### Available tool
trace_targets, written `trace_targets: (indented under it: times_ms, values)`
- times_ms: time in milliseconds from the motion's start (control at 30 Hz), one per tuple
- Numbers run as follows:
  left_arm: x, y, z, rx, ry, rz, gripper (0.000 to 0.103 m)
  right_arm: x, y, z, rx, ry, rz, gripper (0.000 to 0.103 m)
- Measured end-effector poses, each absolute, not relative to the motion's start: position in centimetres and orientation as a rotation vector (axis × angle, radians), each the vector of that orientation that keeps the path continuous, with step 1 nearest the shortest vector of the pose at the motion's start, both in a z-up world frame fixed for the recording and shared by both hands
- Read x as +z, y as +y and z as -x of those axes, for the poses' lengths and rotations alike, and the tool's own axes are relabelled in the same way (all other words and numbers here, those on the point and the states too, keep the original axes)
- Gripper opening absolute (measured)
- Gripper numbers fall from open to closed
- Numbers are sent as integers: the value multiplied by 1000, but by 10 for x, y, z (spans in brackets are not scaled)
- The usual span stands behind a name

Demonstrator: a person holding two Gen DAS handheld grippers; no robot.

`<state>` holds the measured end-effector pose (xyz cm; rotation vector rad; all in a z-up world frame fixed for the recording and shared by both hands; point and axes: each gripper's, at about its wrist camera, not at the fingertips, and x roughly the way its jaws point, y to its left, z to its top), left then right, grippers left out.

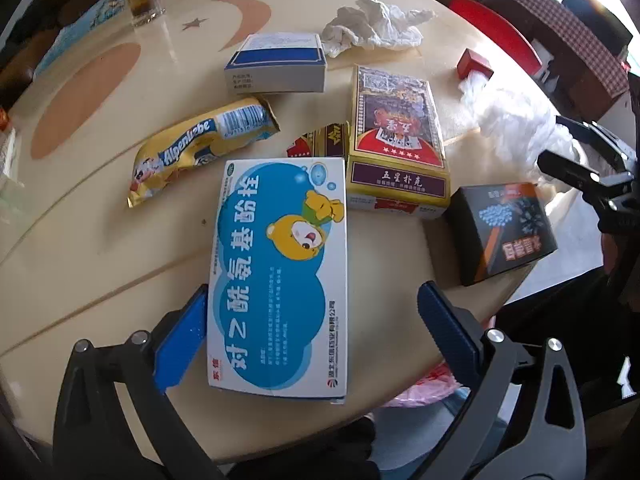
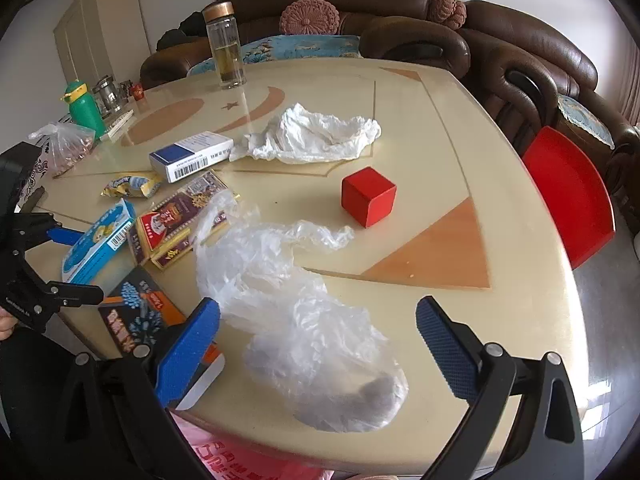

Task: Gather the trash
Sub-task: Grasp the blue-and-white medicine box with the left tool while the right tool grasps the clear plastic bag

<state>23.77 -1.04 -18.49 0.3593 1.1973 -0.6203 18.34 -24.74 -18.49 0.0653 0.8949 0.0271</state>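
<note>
Left gripper [image 1: 312, 328]: fingers apart, straddling the near end of the blue-and-white medicine box [image 1: 280, 272]; left pad at its edge, right pad clear of it, nothing clamped yet. Box lies flat at the near edge of the counter [image 1: 100, 208].

Right gripper [image 2: 318, 344]: fingers apart over the clear plastic bag [image 2: 296, 320], not gripping.

Judgement: step in hand is picking up the medicine box. Centre it between the pads, close on the long sides, lift level; pink bag [image 2: 240, 460] below the counter edge at 6 o'clock looks like the drop point.

Writing: medicine box reads "对乙酰氨基酚栓". Candy wrapper [image 1: 200, 152] at 10 o'clock, "Alpenliebe". Card box [image 1: 396, 148] at 1 o'clock, "五星扑克". Black box [image 1: 504, 232] at 3 o'clock, print blurred.
</note>
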Motion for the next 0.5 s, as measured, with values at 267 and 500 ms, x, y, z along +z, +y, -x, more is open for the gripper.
trace_targets:
  times_ms: [267,500]
  values:
    - [-186,-21,-234,-586,1179,-385,97,-200,-238,-195,49,934,-42,63]
    - [-187,-22,-244,-524,1209,-374,89,-200,-240,-193,-29,927,-8,32]
